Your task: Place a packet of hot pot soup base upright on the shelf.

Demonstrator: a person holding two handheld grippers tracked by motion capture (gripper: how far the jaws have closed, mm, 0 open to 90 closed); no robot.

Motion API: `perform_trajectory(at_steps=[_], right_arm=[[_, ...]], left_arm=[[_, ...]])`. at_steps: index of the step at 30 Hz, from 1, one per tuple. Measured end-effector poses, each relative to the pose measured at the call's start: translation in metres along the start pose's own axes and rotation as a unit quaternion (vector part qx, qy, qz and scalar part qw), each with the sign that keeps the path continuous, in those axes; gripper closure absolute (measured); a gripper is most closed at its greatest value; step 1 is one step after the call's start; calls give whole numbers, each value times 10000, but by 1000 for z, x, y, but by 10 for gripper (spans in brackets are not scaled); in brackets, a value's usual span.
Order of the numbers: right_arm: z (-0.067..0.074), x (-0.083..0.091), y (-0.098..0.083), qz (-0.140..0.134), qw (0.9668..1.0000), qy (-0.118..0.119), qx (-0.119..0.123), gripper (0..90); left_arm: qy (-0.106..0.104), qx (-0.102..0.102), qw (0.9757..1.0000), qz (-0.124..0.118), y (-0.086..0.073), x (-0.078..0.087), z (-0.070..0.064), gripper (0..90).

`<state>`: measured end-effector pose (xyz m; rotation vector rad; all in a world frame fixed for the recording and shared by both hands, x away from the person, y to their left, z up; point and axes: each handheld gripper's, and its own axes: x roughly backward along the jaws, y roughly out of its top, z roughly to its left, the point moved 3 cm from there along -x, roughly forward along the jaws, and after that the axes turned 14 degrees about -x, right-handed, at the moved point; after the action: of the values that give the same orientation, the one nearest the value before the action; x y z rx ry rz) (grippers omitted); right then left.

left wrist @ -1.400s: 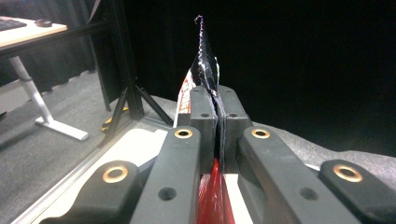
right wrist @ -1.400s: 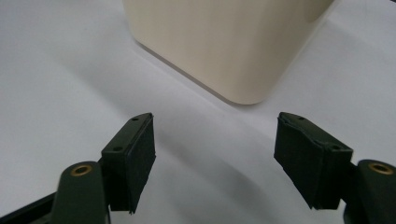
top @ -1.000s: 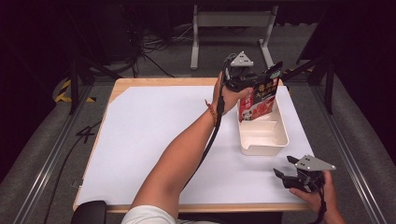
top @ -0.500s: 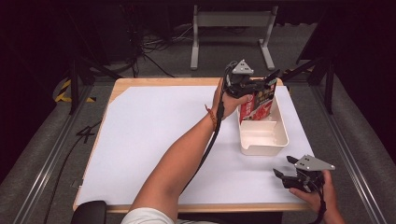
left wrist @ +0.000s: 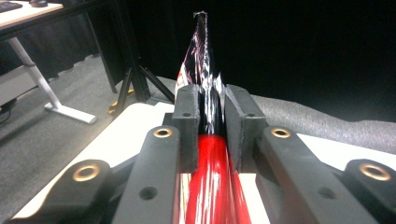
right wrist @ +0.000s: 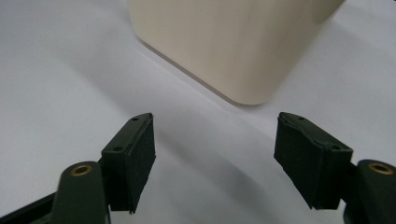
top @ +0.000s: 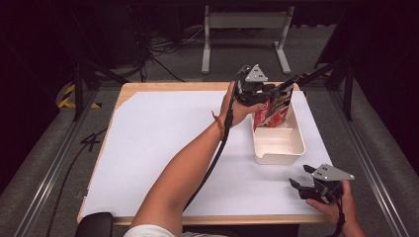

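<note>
A red and white snack bag [top: 272, 114] stands upright in the far end of a cream bin [top: 279, 159]. My left gripper [top: 277, 95] reaches in from the left at the bag's top edge. In the left gripper view the glossy bag [left wrist: 211, 186] runs edge-on between the pads [left wrist: 187, 116], with a thin dark gap on one side. The jaws of my left gripper [left wrist: 212, 105] have just been opening, with the bag still between them. My right gripper [top: 299, 176] rests open on the table near the front right, and nothing lies between its fingers.
White paper [top: 163, 143] covers the wooden table. In the right gripper view, the bin's rounded corner [right wrist: 233, 42] lies just beyond my right gripper [right wrist: 215, 140]. A metal table frame [top: 244, 29] and cables stand on the floor behind.
The bag has sunk a little into the far end of the bin and stands straighter. The left gripper came down with it. The right gripper has not moved.
</note>
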<state>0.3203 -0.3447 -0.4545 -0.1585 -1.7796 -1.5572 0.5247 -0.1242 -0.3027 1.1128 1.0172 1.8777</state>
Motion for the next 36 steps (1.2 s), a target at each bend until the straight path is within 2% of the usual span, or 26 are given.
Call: perform_trajectory(at_steps=[2,4,9,15,16,24,25,27,29,31,36], right_arm=[[0,0,0,3,10000,-5,-13,287],[0,0,0,3,10000,7,-7,287],[1,0,0,13,10000,-3,7,287],[1,-1,0,27,10000,-7,5,287],[1,-2,0,32,10000,-4,11,287],[1,-1,0,26,10000,-24,13,287],[1,-1,0,25,10000,-24,4,287],[1,-1,0,27,10000,-27,8,287],[1,-1,0,28,10000,-24,15,287],[1,-1,0,18,10000,-40,12,287],[1,-1,0,19,10000,-42,21,287]], left_arm=[[69,-116,9999,86,0,6,-1,731],[9,-141,9999,80,-1,11,-1,714],[60,-255,9994,221,-3,21,-2,684],[-10,-453,9982,402,-8,29,-4,645],[-6,-403,9983,420,-9,30,-5,633],[79,-487,9968,636,-14,37,-5,542],[29,-512,9966,645,-15,39,-5,542],[124,-556,9960,694,-16,40,-6,509],[98,-579,9956,724,-18,41,-6,486],[182,-627,9946,813,-19,42,-7,465],[232,-664,9940,839,-19,48,-8,426]])
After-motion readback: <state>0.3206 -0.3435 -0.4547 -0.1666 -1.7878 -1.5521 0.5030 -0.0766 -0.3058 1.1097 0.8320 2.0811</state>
